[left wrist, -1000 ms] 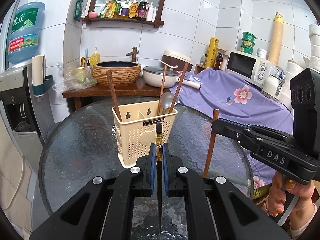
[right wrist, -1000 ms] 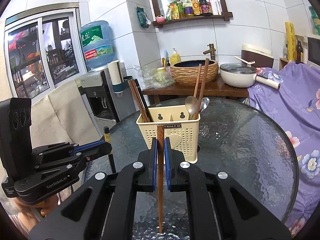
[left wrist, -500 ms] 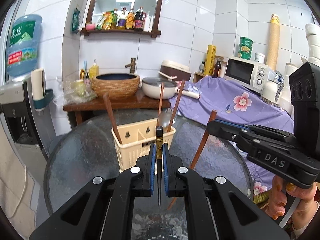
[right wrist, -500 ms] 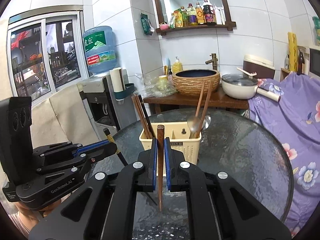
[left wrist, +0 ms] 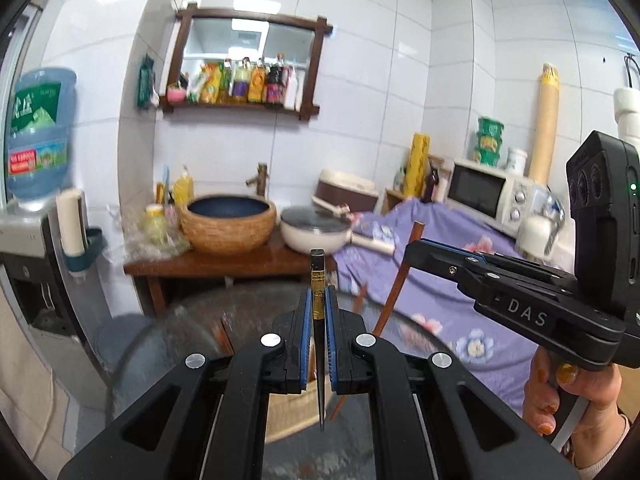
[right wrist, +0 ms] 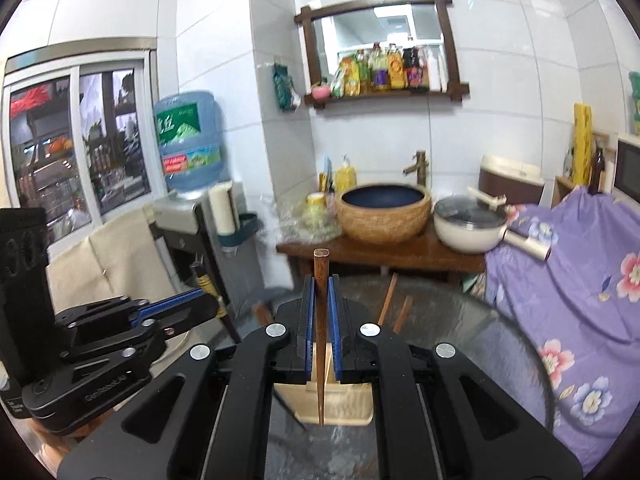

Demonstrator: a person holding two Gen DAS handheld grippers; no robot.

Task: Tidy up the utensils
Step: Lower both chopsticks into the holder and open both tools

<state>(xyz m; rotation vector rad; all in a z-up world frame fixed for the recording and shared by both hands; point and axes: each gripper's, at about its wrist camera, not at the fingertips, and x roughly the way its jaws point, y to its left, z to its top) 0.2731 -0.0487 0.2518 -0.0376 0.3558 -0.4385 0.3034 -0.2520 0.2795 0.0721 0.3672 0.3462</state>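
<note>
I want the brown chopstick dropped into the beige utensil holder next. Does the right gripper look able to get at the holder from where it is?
Probably yes. The right gripper is shut on the brown chopstick, tip down, with the utensil holder just below and ahead. Nothing lies between; the left gripper is off to one side.

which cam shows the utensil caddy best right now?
Right wrist. The beige caddy shows its perforated front below the right claw, partly hidden by the brown chopstick. Left wrist catches only a blurred sliver behind the left claw.

even, bright indoor light is seen; the background beyond each claw is motion-blurred, and edges are bent and vignetted by fisheye distortion.
</note>
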